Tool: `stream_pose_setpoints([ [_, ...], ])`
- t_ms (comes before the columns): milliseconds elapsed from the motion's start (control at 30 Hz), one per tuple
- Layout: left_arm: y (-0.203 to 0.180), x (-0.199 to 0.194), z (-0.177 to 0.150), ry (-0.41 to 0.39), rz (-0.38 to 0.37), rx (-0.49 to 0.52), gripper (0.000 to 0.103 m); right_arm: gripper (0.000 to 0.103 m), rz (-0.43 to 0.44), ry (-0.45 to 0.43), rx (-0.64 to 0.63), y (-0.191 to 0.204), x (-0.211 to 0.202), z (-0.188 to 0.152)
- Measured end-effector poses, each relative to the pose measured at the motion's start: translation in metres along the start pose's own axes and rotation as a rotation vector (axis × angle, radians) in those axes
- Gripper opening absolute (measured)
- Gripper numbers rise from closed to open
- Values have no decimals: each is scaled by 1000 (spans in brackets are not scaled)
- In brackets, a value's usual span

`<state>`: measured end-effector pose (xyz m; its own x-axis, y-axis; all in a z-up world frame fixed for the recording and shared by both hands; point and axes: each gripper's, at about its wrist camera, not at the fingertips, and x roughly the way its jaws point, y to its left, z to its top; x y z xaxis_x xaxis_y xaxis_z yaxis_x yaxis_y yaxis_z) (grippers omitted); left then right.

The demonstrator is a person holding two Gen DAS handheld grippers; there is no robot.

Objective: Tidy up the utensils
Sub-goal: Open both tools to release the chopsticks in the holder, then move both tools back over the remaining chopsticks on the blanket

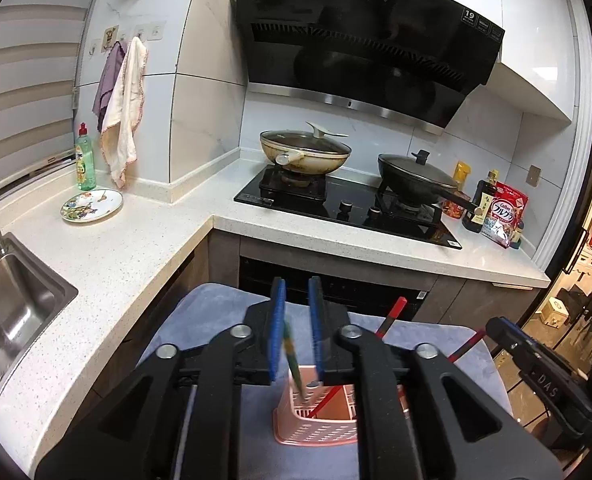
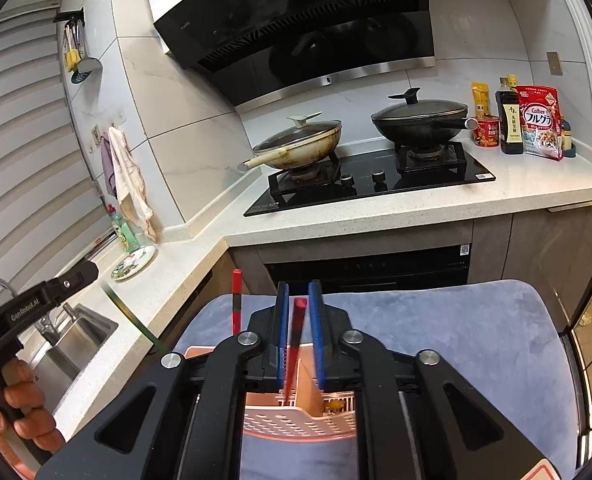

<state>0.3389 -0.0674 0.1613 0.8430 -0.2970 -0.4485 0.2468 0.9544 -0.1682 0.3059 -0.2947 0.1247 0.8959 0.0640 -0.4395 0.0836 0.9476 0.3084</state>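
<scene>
Standing on a blue-grey mat (image 1: 223, 308), a pink slotted utensil basket (image 1: 316, 432) sits below both claws. Left claw (image 1: 298, 332): blue pads slightly parted; a green chopstick (image 1: 293, 364) leans against the left pad, its lower end inside the basket, and the right pad is clear of it, so no grip. Basket already holds red chopsticks (image 1: 392, 314) slanting up to the right. Right claw (image 2: 300, 332): pads a little apart; a red chopstick (image 2: 296, 344) hangs blurred between them with its tip in a basket compartment beside the divider; whether the pads touch it cannot be told. Another red chopstick (image 2: 237, 300) stands upright at the basket's left. A hand (image 2: 19, 412) holds the left claw's grip.
</scene>
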Motion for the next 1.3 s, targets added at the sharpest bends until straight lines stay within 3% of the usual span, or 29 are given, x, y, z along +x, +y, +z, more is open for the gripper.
stream_pose_setpoints([
  [33, 1, -1, 0, -2, 9, -4, 32, 18, 0, -3, 2, 0, -3, 1],
  [233, 4, -21, -5, -12, 46, -2, 56, 30, 6, -38, -5, 5, -29, 4],
  [367, 0, -42, -14, -23, 97, 48, 56, 36, 24, -52, -15, 10, -56, -2],
  [733, -7, -98, -54, 15, 165, 115, 56, 37, 39, -26, -74, 27, -119, -49],
  [1100, -3, -133, -104, 86, 204, 124, 56, 37, 34, 59, -102, 31, -159, -117],
  [1300, 3, -142, -137, 144, 222, 118, 56, 37, -9, 116, -153, 31, -172, -161],
])
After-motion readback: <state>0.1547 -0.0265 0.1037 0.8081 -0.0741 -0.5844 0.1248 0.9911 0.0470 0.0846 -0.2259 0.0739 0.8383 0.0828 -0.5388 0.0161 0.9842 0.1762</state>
